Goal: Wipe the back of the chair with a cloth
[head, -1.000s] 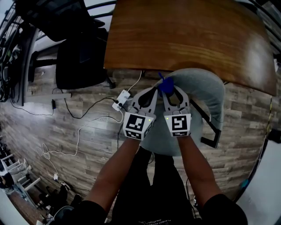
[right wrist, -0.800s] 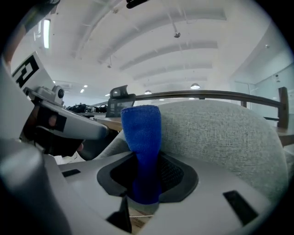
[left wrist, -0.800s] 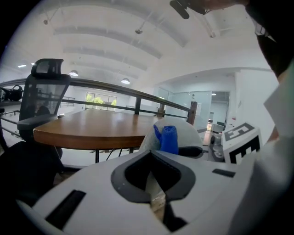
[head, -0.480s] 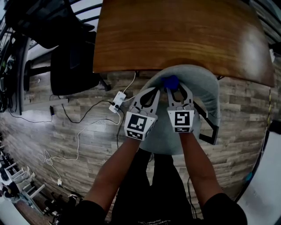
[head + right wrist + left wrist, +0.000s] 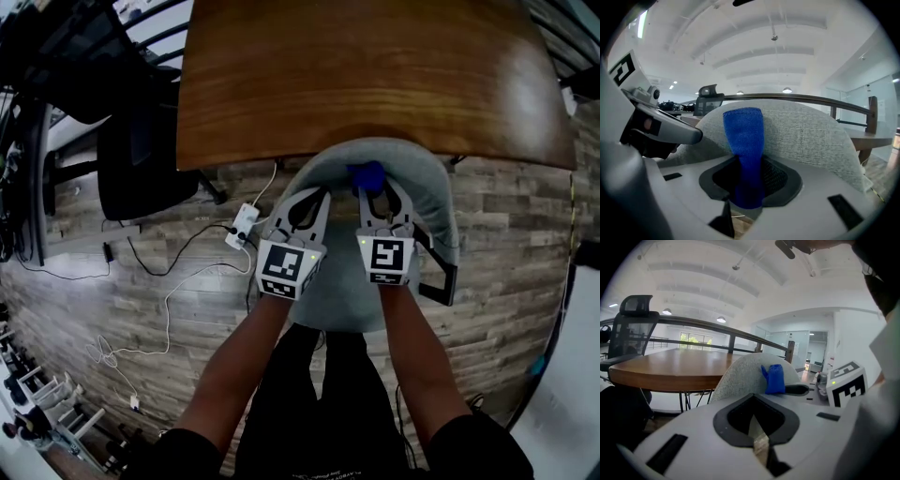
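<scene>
A grey upholstered chair stands in front of me, pushed up to a wooden table. My right gripper is shut on a folded blue cloth, which lies against the top of the chair's curved back. In the right gripper view the cloth rises from the jaws against the grey back. My left gripper hangs beside it, left of the cloth, shut with nothing in it. From the left gripper view, the cloth and chair back are just ahead.
A black office chair stands to the left by the table. A white power strip and loose cables lie on the wood-plank floor left of the grey chair. My legs are directly behind the chair.
The right gripper has carried the cloth from the left end of the chair's back rim toward its middle. The left gripper followed alongside, still shut.
</scene>
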Available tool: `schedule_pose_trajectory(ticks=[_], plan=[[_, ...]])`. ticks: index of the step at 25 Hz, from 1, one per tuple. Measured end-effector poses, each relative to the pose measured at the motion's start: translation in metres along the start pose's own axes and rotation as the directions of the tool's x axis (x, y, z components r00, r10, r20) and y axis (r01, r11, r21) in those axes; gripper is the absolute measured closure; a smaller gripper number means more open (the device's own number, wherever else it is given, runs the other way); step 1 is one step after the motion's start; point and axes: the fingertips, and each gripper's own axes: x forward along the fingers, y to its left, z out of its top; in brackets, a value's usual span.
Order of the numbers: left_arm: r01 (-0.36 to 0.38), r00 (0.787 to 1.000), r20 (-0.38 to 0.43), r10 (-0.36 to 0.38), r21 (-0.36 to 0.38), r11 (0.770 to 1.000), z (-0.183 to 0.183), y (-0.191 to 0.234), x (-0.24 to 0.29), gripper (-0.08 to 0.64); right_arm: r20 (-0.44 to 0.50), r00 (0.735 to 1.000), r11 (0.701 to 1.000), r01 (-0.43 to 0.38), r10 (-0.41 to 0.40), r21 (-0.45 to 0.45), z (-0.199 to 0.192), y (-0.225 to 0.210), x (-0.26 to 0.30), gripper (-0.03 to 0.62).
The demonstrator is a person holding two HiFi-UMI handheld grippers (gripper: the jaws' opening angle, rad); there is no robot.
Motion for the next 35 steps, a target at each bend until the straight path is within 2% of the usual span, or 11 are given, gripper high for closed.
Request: schedule_pose_trajectory(ticks=[17,22,25,35], plan=[[0.125,0.992,-0.003,-0.125,0.011,0.992,0.003,-0.070,0.057,0.554,-0.007,0.992,0.991,0.123,-0.123,0.060,-0.021,-0.069,-0.039,0.476],[0.175,0.985,-0.012,-0.175,0.080,0.981,0.007,-0.092,0.064,0.554,-0.017,0.987,0.982,0.158,-0.157,0.101,-0.029,-0.086,-0.054,0.476],[0.209,0.978,-0.007,-0.209,0.092,0.974,0.010,-0.107,0.066,0.554,-0.022,0.985,0.979,0.173,-0.172,0.106,-0.033,-0.094,-0.063,0.476],[0.222,0.975,0.008,-0.223,0.082,0.972,0.012,-0.115,0.056,0.554,-0.039,0.970,0.961,0.243,-0.240,0.132,-0.043,-0.111,-0.081,0.476]])
